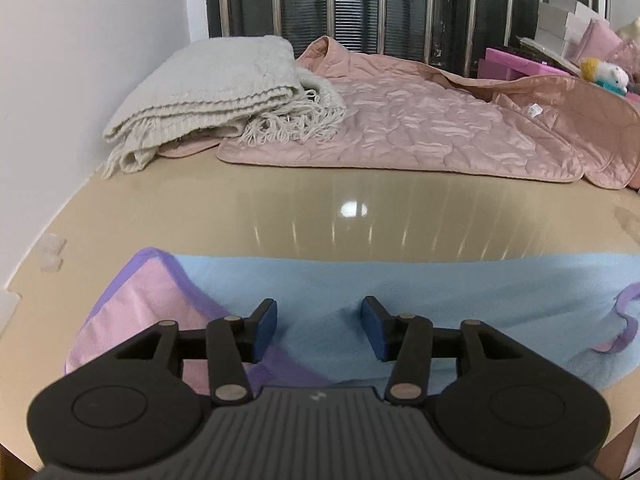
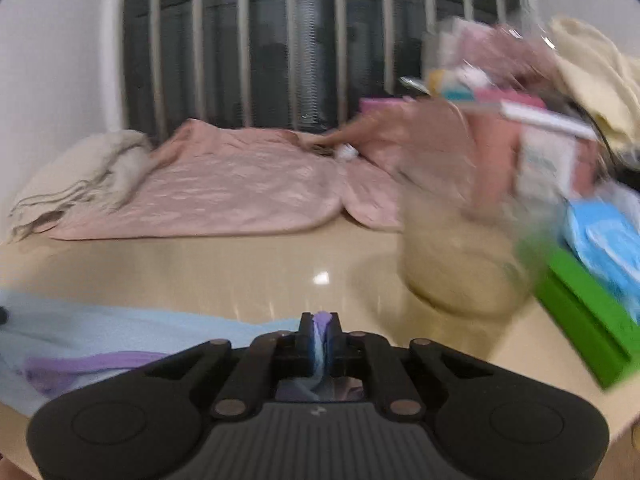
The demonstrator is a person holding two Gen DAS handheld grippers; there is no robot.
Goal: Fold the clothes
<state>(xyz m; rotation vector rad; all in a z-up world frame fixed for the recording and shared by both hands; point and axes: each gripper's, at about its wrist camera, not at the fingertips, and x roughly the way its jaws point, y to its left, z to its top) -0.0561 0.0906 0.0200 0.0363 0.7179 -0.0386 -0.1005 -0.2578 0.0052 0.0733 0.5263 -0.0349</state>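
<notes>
Blue garment (image 1: 400, 280) flat on worktop (image 1: 320, 200), near edge. Right gripper (image 2: 321, 336) clamped on purple-trimmed hem; left gripper (image 1: 319, 330) spread wide over cloth, holding nothing. Keep hem taut, pull low + even, avoid bunching; right view blurred.

Garment (image 1: 400, 292): light blue w/ purple trim, pink inner panel. Quilt (image 1: 420, 128): dusty pink, stitched scallop pattern. Blanket (image 1: 216, 80): off-white, ribbed knit w/ fringe. Desk (image 1: 280, 200): glossy beige. Fingers (image 1: 265, 330): black w/ blue pads. Box (image 2: 588, 316): bright green.
</notes>
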